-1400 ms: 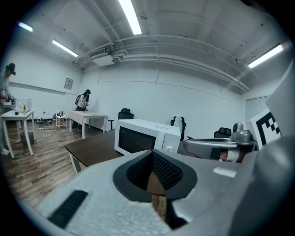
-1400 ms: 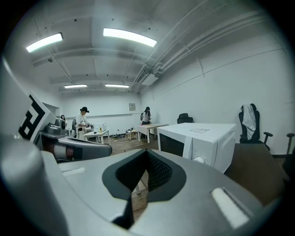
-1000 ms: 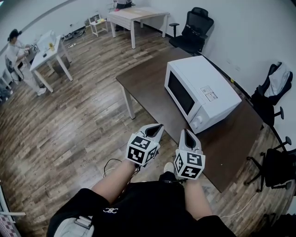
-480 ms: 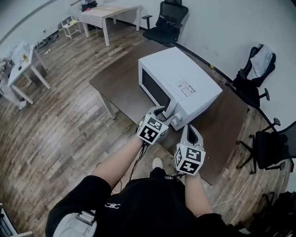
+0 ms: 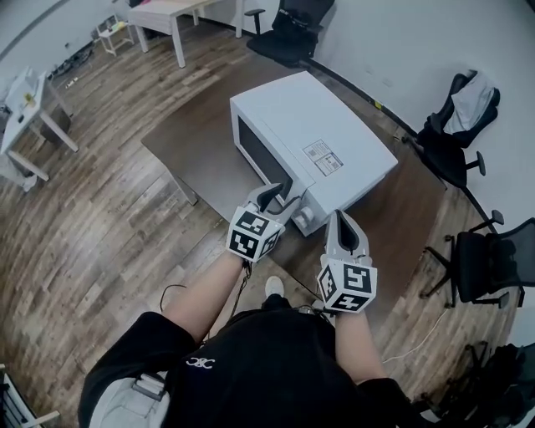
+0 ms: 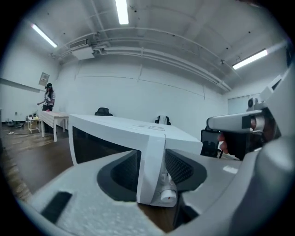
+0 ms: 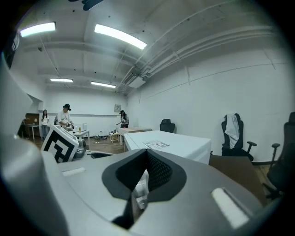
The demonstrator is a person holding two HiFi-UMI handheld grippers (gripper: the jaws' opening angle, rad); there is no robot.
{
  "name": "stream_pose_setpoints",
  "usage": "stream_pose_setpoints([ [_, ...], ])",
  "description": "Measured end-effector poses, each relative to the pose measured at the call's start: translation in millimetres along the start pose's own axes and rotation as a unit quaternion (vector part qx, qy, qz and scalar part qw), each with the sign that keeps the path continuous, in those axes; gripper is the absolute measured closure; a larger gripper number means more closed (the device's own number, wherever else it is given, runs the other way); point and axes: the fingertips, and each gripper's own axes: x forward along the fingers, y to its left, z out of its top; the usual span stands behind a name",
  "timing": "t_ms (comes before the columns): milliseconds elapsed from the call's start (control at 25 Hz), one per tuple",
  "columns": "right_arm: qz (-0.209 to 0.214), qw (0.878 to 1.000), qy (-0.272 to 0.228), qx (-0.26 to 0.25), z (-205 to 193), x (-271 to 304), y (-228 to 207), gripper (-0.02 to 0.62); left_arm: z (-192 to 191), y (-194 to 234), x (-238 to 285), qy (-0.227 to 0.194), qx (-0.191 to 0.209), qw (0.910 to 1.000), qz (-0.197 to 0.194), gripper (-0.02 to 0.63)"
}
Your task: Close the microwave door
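Note:
A white microwave [image 5: 318, 142] stands on a dark brown table [image 5: 188, 138], its dark-windowed door lying flush with the front. My left gripper [image 5: 280, 194] is at the microwave's front right corner, its jaws opening. In the left gripper view the control strip with its knob [image 6: 167, 196] shows between the pads [image 6: 122, 173], which do not press on it. My right gripper [image 5: 340, 219] hangs to the right, just short of the microwave's near side, with its jaws together and nothing in them. In the right gripper view the microwave's top [image 7: 170, 143] lies ahead.
Black office chairs stand behind the table [image 5: 292, 25] and along the right wall [image 5: 456, 117], [image 5: 493, 267]. White tables [image 5: 163, 10], [image 5: 29, 92] are at the far left on the wooden floor. A cable [image 5: 180, 292] lies by my feet.
Both grippers have come forward from over my lap to the microwave's front right corner. The left gripper's jaws have gone from shut to open. The right stays shut.

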Motion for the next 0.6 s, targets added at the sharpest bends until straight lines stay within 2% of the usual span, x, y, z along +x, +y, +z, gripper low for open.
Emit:
stream_pose_setpoints([
  [80,0.006,1.000,0.000,0.007,0,9,4,0.586,3,4,-5,-0.003,0.005,0.9999,0.010,0.455],
  [200,0.010,1.000,0.001,0.010,0,16,14,0.588,11,6,-21,-0.018,0.020,0.9991,0.032,0.597],
  [600,0.045,0.999,0.011,0.003,-4,20,49,0.588,25,-2,-61,-0.032,0.010,0.9986,0.040,0.595],
])
